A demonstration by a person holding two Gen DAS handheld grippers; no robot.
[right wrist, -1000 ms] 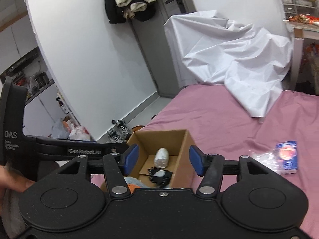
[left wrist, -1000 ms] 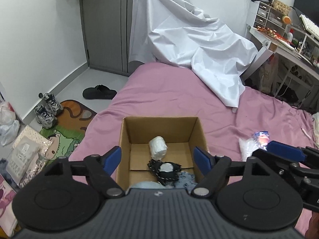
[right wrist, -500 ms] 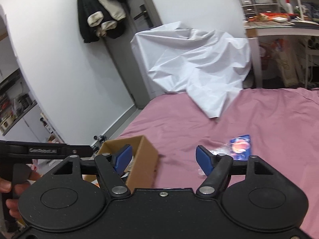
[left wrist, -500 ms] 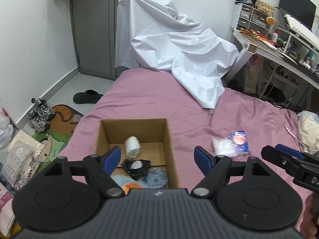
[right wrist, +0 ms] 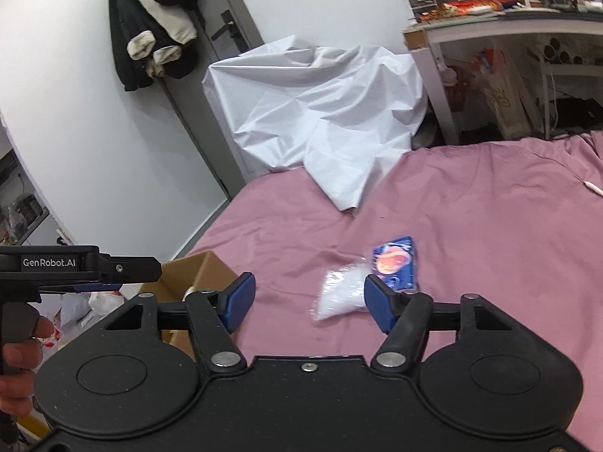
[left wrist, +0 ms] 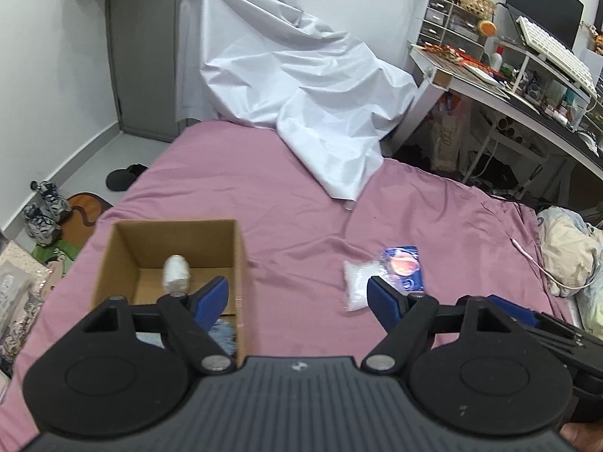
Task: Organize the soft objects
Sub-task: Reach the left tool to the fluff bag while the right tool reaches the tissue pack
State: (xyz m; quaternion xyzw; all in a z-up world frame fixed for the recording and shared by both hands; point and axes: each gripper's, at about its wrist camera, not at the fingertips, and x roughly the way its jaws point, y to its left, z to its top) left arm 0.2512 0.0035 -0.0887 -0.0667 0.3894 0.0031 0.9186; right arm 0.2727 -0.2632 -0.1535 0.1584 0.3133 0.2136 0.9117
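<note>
A cardboard box (left wrist: 128,252) stands on the pink bed (left wrist: 264,196), with a white roll (left wrist: 176,272) and a blue fluffy item (left wrist: 225,333) inside. A clear packet with a blue and orange label (left wrist: 380,273) lies on the bed to the right of the box; it also shows in the right wrist view (right wrist: 361,278). My left gripper (left wrist: 297,297) is open and empty, above the bed between the box and the packet. My right gripper (right wrist: 309,301) is open and empty, just short of the packet. The box corner (right wrist: 196,275) shows at its left.
A white sheet (left wrist: 301,86) is draped over the far end of the bed. A cluttered desk (left wrist: 508,86) stands at the right. A cream pillow (left wrist: 569,248) and a white cable (left wrist: 535,260) lie at the bed's right edge. Shoes (left wrist: 43,211) and a mat are on the floor left.
Both grippers have swung right, from over the box toward the packet. The box has slid to the left of both views. Both stay open and empty.
</note>
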